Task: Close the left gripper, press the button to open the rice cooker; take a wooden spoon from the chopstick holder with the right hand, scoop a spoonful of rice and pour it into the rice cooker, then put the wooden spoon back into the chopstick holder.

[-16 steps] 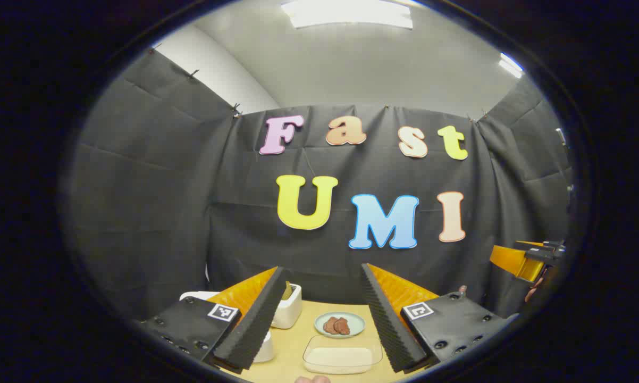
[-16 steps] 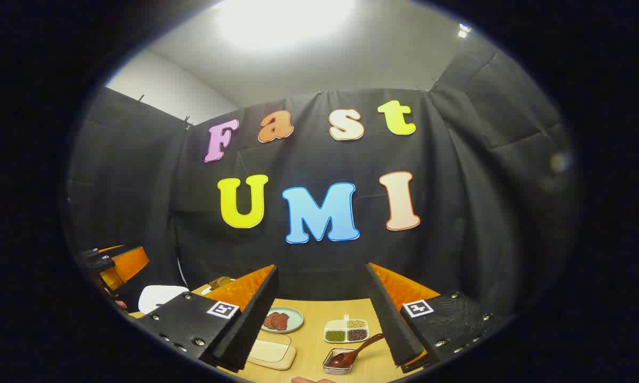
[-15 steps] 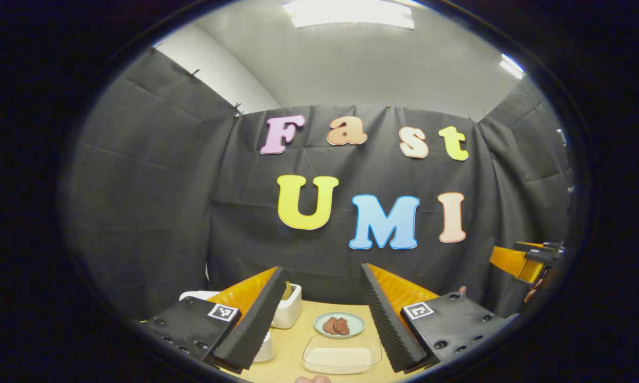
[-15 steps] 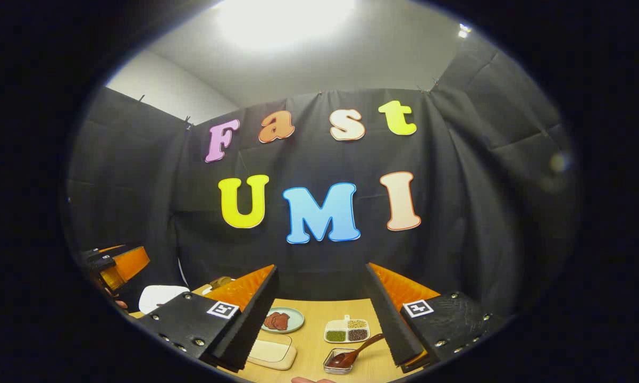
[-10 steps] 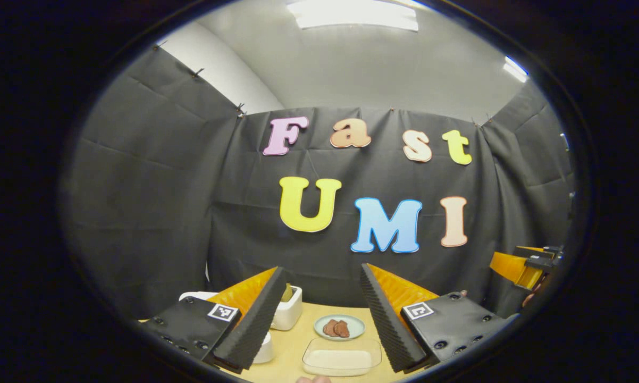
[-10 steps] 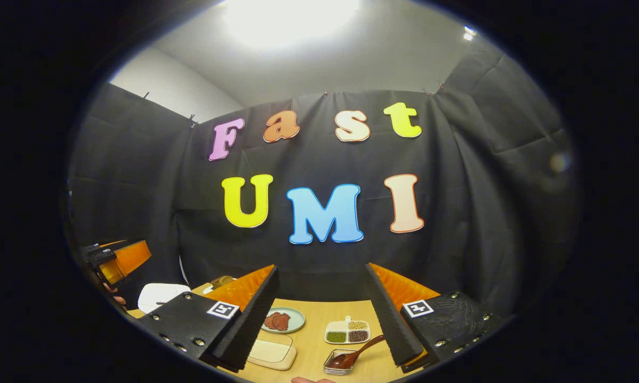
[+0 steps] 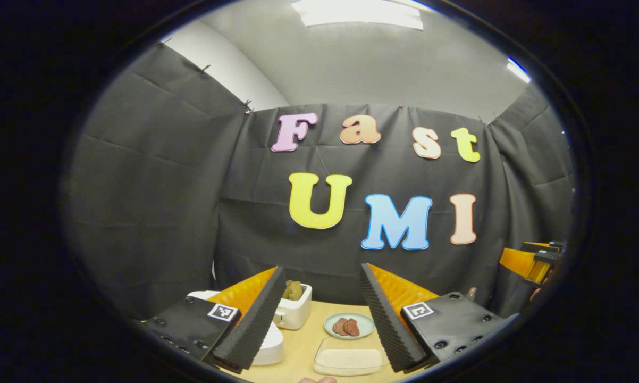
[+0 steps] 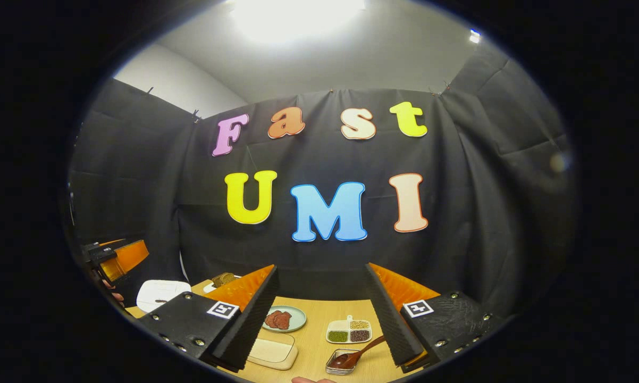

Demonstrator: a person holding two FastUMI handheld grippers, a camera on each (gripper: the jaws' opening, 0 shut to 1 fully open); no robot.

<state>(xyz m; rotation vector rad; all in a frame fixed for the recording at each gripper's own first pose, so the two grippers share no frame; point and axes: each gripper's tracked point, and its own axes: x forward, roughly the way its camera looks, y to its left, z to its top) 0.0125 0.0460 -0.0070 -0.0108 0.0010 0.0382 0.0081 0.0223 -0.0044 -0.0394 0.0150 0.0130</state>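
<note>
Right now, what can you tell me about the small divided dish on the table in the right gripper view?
The divided dish is a small, shallow white tray split into compartments, lying flat on the light wooden table. One compartment holds green grains, one dark brownish ones, one pale yellowish ones. It sits right of the pale green plate and behind a small clear container holding a dark spoon. Nothing touches it; the right claw is held above the table.

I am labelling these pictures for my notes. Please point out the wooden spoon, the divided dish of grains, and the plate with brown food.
wooden spoon (image 8: pixel 351 356), right gripper view, on its bowl.
divided dish of grains (image 8: pixel 349 331), right gripper view, on its middle.
plate with brown food (image 7: pixel 363 326), left gripper view, on its bare right rim.
</note>
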